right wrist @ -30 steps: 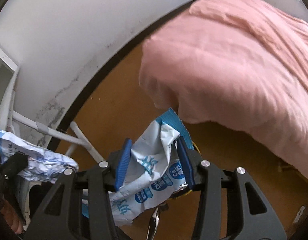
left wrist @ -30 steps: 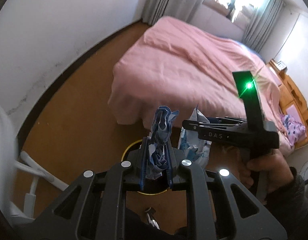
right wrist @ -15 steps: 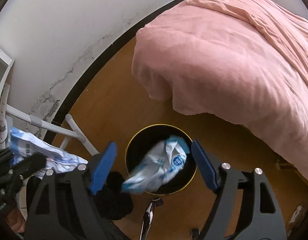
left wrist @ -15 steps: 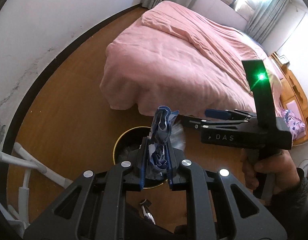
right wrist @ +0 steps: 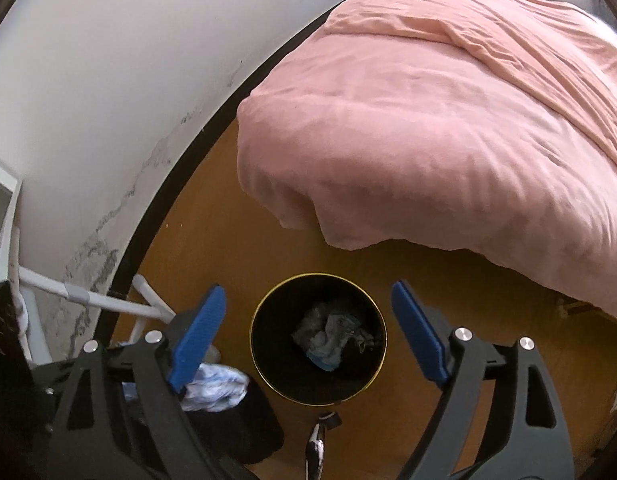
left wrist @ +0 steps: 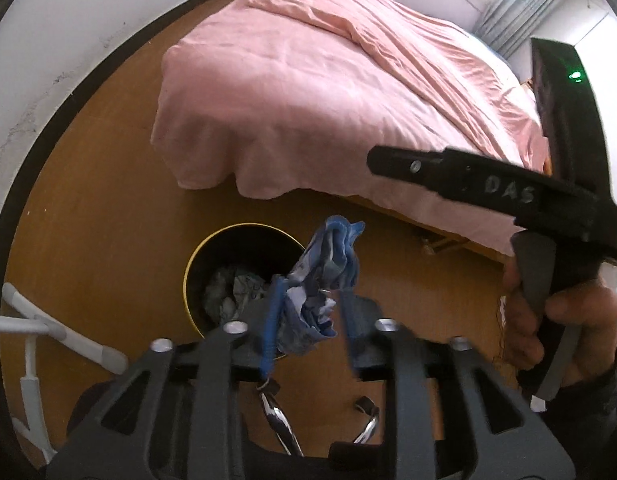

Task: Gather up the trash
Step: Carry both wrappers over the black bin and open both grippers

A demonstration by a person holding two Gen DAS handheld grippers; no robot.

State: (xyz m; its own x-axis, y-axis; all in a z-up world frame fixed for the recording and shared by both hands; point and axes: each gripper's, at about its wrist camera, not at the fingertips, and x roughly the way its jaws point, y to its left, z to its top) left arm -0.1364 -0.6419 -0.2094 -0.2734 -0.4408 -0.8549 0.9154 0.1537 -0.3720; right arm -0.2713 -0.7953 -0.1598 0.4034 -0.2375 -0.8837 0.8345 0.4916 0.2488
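A black bin with a yellow rim is sitting on the wooden floor just beside the foot of a pink bed. Crumpled trash is lying at the bin's bottom, dim and hard to make out.

The right gripper is hanging above the bin with its blue pads spread wide and nothing between them.

The left gripper is hovering at the bin's near edge, its jaws looking slightly parted around a crumpled blue and white wrapper. Its right finger is blurring, so I cannot tell whether the wrapper is being gripped or let go. Most of the bin's near half is hiding behind this gripper. A white frame is standing beside the bin, cut off at the edge.
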